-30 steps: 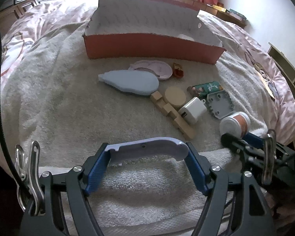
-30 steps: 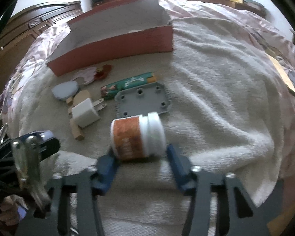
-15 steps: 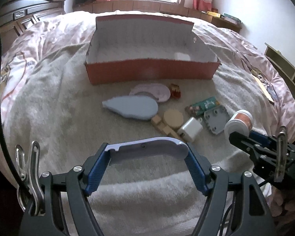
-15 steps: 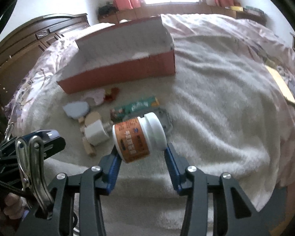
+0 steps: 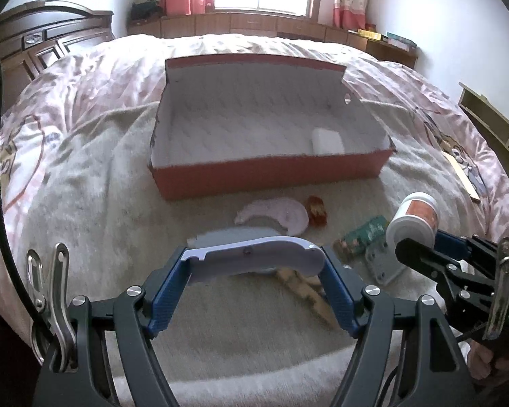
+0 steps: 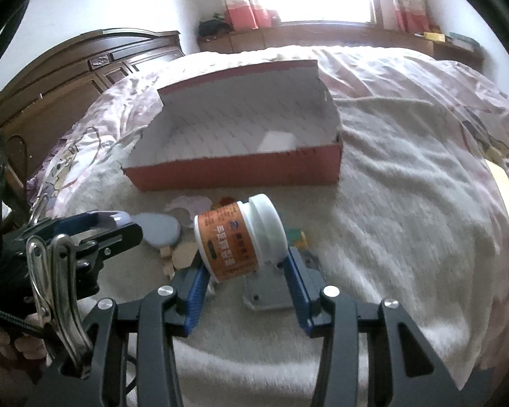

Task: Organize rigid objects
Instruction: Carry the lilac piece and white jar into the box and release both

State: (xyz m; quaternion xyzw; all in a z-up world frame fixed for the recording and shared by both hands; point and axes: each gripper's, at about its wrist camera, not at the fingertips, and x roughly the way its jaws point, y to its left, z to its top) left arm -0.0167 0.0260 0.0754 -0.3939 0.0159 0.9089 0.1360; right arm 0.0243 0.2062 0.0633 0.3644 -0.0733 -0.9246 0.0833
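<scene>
Pinching a curved lilac-white plastic piece (image 5: pixel 254 254) end to end between its blue pads, the left gripper (image 5: pixel 254 271) hovers over the near part of the towel (image 5: pixel 95 230); right gripper (image 6: pixel 246 273) clamps a white jar with an orange label (image 6: pixel 239 235), tilted, lid toward the far right, held low on its body. Below both, loose items lie on the towel in front of the box: wooden blocks (image 5: pixel 308 288), grey plate with holes (image 6: pixel 271 290), green packet (image 5: pixel 363 234), blue-grey flat shape (image 6: pixel 161 232), pink crescent piece (image 5: pixel 278 213), small red item (image 5: pixel 317 210). Farther, the red cardboard box (image 5: pixel 271 173) sits open on the bed, 1 white block (image 5: pixel 327 140) in its right near corner. Risks, as judgement: the jar grip looks shallow and off-axis, so it may rotate or slip out during carry; the curved piece is held only at its tips and could pop free; both tools heading for 1 box could collide or clip the near wall.
</scene>
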